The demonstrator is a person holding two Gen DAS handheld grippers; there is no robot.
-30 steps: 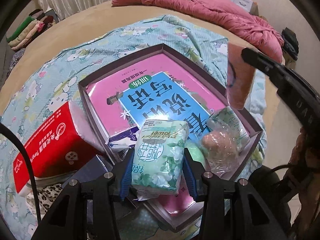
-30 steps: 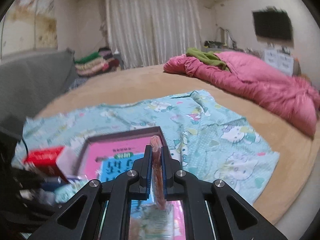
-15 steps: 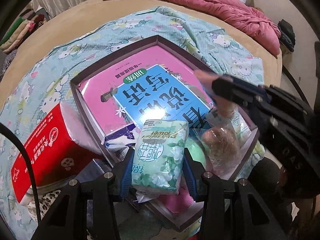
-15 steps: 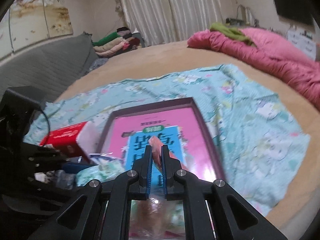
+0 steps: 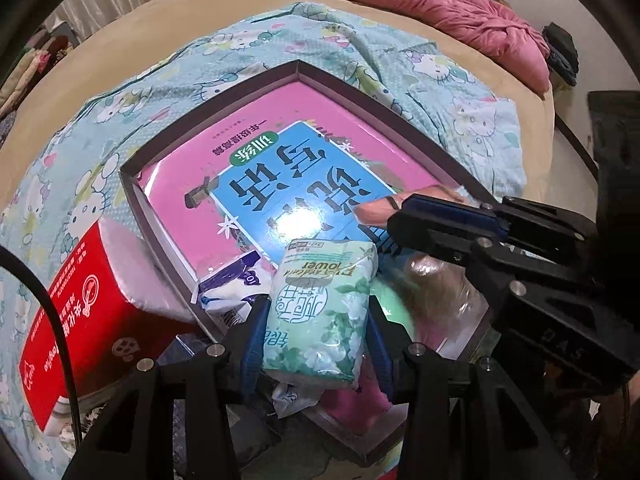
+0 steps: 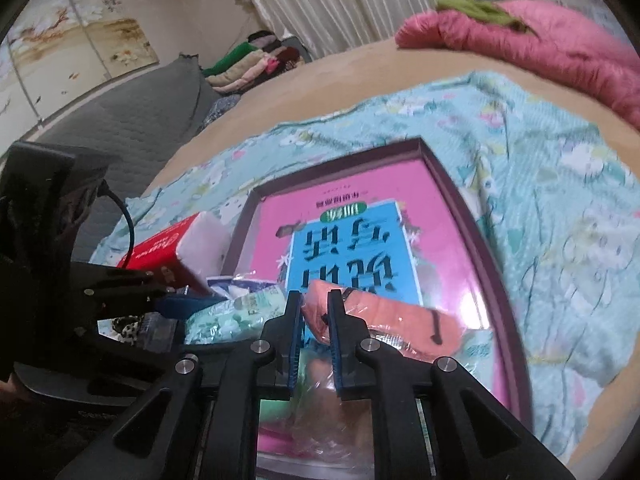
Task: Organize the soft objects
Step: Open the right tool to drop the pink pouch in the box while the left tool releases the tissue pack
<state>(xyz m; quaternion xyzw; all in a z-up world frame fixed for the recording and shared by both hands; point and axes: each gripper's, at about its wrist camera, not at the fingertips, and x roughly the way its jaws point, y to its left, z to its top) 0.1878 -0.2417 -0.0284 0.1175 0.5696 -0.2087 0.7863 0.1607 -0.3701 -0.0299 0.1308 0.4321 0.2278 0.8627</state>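
Shallow box (image 5: 420, 120) rim (near corner) meets left tool's (image 5: 316, 316) tissue pack (image 5: 320, 304).

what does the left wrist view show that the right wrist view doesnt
Only the left wrist view shows the left gripper closed on the green floral tissue pack from above, and a clear bag with a brownish item.

Only the right wrist view shows the wall painting, the grey sofa and the folded clothes stack.

Both show the dark-rimmed box, the pink and blue book, the red tissue pack and the right gripper closed on a salmon-pink wrapped item.
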